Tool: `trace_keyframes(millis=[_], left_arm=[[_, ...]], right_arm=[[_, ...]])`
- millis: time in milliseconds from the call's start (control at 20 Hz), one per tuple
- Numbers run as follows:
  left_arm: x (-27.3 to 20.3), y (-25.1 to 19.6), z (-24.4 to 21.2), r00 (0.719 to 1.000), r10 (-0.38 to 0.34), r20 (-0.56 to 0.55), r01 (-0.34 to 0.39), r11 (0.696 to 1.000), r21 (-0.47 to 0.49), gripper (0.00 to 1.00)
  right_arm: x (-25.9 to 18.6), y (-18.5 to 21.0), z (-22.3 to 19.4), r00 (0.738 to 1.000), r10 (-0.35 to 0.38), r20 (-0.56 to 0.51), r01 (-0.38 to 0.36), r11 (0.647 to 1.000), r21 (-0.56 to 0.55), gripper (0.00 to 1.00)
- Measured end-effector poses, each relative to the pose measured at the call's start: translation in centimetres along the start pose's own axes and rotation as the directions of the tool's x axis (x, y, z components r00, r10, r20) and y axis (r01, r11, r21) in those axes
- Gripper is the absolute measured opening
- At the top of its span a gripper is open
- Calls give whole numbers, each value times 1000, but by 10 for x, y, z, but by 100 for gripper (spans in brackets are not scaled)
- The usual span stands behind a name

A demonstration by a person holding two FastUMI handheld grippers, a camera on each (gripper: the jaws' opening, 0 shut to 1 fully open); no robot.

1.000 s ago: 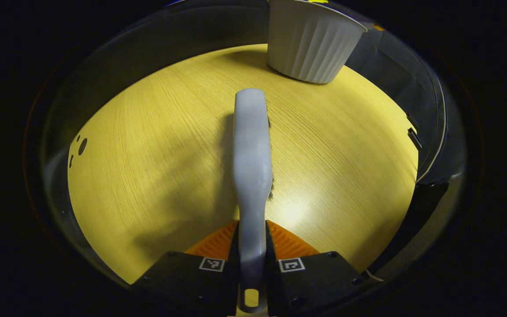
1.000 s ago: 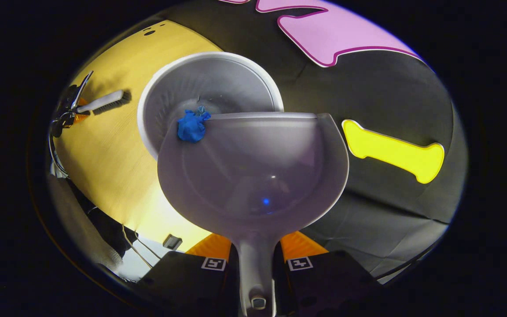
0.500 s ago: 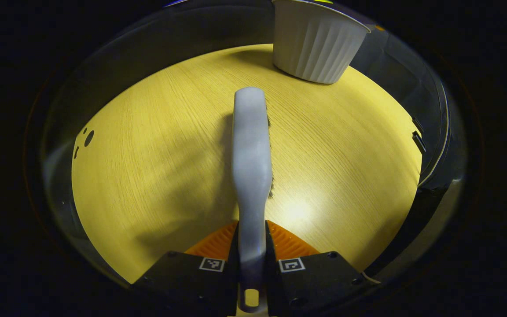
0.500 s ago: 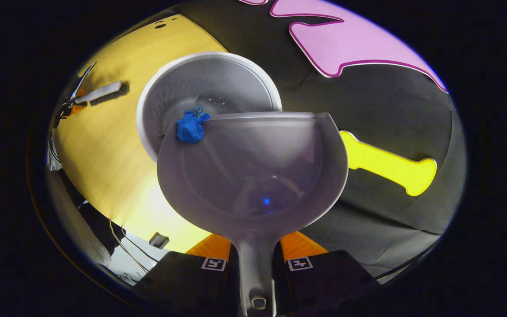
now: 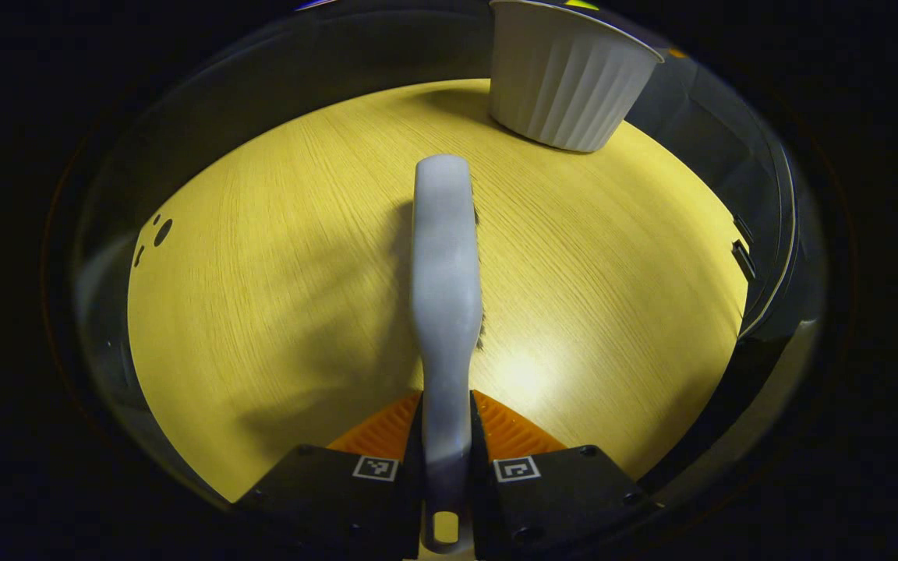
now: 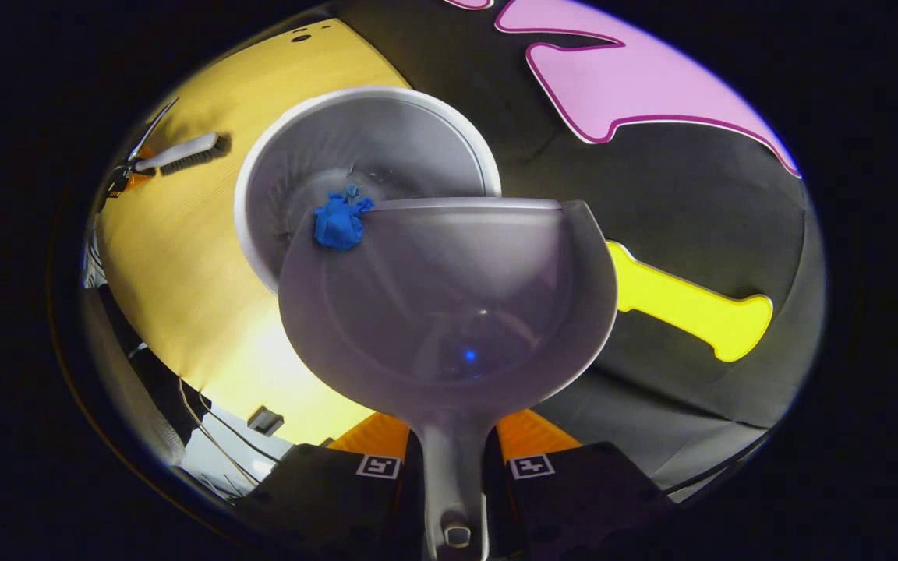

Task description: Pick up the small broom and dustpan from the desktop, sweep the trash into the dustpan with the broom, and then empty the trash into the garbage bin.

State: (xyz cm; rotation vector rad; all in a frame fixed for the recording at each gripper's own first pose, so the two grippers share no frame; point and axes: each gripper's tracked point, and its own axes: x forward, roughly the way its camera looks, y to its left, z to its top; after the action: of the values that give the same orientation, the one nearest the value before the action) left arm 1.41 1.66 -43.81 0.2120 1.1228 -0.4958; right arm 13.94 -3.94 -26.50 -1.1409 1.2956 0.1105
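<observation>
Right gripper (image 6: 453,436) clamped on dustpan (image 6: 449,312) handle, left gripper (image 5: 446,425) clamped on broom (image 5: 443,265). Blue trash (image 6: 337,224) stuck at lip over bin (image 6: 363,140); steeper tilt advised, lip kept inside rim.

Bin slides in both views while the blue wad stays on the dustpan's lip

In the left gripper view the white ribbed garbage bin (image 5: 570,74) has drifted toward the upper right of the frame and looks a little smaller than a second ago, and the dark holes in the wooden desktop (image 5: 277,257) at the left have crept upward. In the right gripper view the bin has slid slightly left and up behind the dustpan (image 6: 449,304), so more of its inner wall shows; the broom (image 6: 180,156) and the left gripper (image 6: 131,170) at the upper left have moved higher and shrunk, and more of the floor clutter shows at the lower left.
</observation>
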Motion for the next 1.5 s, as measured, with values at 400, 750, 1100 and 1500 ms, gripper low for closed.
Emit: trace_keyframes(millis=[400, 750, 1100, 1500], left_arm=[[0, 0, -4, 1000, 11, -8, -11, 1000, -9, 27], [0, 1, -6, 1000, 27, -11, -27, 999, -33, 30], [0, 2, -8, 999, 37, -17, -38, 999, -31, 30], [1, 1, -11, 999, 42, -20, -43, 998, -50, 27]], right_arm=[[3, 4, 16, 999, 6, 32, -5, 1000, -17, 36], [-15, 8, 11, 984, 35, 177, -74, 973, 220, 36], [-79, 43, -1, 920, 91, 382, -260, 871, 418, 35], [-113, 193, -25, 845, 296, 446, -482, 783, 394, 35]])
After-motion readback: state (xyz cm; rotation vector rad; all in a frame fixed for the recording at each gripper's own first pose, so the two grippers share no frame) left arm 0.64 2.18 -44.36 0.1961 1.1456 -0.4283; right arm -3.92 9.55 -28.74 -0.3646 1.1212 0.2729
